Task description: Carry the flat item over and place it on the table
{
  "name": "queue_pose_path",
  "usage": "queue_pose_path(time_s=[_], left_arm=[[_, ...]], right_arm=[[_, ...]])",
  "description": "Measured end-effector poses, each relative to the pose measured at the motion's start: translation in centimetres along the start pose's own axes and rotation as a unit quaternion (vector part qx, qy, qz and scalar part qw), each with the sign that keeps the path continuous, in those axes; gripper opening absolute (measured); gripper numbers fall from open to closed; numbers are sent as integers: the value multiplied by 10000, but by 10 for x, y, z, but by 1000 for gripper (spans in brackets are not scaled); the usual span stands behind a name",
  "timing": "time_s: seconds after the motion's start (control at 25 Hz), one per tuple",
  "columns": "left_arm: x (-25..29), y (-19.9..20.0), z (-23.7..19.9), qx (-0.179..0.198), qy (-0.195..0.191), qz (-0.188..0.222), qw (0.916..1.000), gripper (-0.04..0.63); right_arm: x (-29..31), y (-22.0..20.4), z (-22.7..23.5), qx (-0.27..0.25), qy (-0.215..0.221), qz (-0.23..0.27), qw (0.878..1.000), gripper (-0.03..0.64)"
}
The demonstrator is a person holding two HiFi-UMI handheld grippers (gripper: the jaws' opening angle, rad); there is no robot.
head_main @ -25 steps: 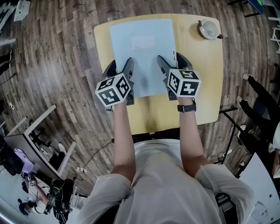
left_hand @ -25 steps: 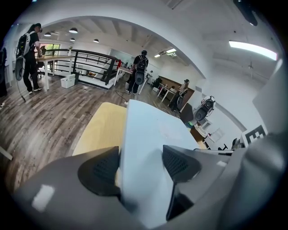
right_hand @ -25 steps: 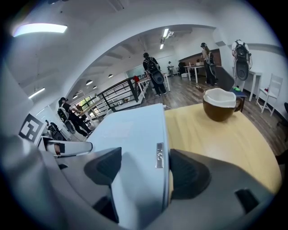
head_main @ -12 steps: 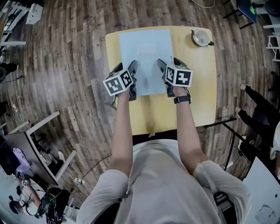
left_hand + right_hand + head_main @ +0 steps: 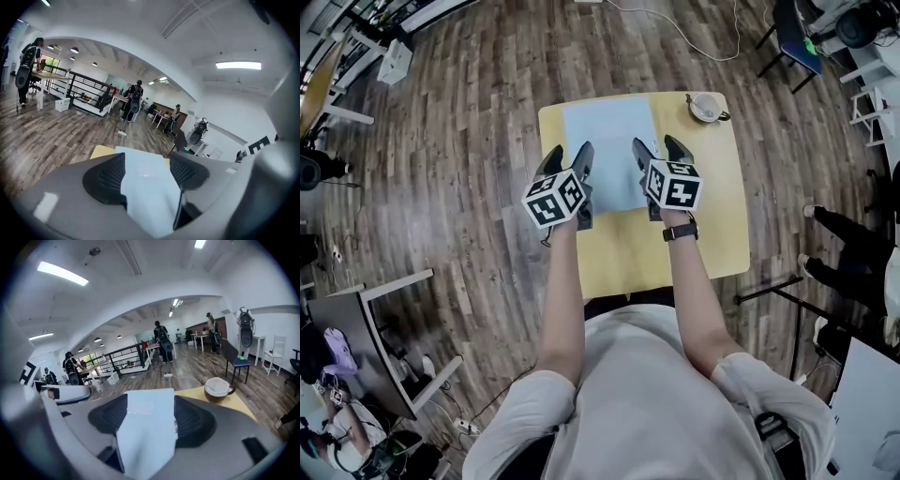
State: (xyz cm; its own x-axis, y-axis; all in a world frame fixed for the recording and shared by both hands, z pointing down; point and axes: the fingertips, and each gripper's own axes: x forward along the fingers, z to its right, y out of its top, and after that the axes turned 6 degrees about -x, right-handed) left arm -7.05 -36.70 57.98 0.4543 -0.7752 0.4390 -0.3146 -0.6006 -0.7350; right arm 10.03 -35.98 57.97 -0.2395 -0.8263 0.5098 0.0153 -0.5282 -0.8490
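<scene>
A pale blue flat sheet (image 5: 609,141) lies on the far half of the yellow table (image 5: 694,234). Both grippers hover over its near end. My left gripper (image 5: 569,155) straddles the sheet's left edge and my right gripper (image 5: 656,148) its right edge. Each stands open, jaws well apart. In the left gripper view the sheet (image 5: 147,187) fills the gap between the dark pads (image 5: 105,180). The right gripper view shows the same sheet (image 5: 147,427) between its pads (image 5: 194,420). The sheet's near corners are hidden under the grippers.
A white cup (image 5: 705,107) on a saucer sits at the table's far right corner, also in the right gripper view as the cup (image 5: 216,387). A dark chair (image 5: 792,33) stands beyond the table, a grey desk (image 5: 366,309) at the left. Someone's legs (image 5: 844,244) show at the right.
The table and sheet look smaller and farther in the head view. The grippers now cover more of the sheet's near end. Both stay open.
</scene>
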Motion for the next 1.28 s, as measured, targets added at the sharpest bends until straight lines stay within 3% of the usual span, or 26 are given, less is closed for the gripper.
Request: queue_pose_path(time_s=[0.12,0.24,0.36,0.48,0.72,1.12,1.28], left_arm=[[-24,22,23,202,-110,330,9992,291],[-41,47,43,477,-178,718,9961,265],[-69,63,62,735,-197,1007,9920,245],[-100,72,81,936,-243,1218,9878,172],[-144,89,119,1467,-434,1695,9736,114],[-188,96,152,1872,-702,2087,9573,12],[-196,91,165,1995,-754,2144,9532,9]], right_arm=[[-28,29,-14,-159,-49,441,9989,317],[-51,61,-22,-360,-142,921,9950,220],[-81,82,-36,-508,-115,1231,9910,194],[-115,99,-49,-647,-119,1504,9864,158],[-165,127,-67,-877,-206,2042,9748,97],[-221,147,-99,-1218,-151,2570,9586,28],[-238,147,-103,-1334,-184,2693,9536,14]])
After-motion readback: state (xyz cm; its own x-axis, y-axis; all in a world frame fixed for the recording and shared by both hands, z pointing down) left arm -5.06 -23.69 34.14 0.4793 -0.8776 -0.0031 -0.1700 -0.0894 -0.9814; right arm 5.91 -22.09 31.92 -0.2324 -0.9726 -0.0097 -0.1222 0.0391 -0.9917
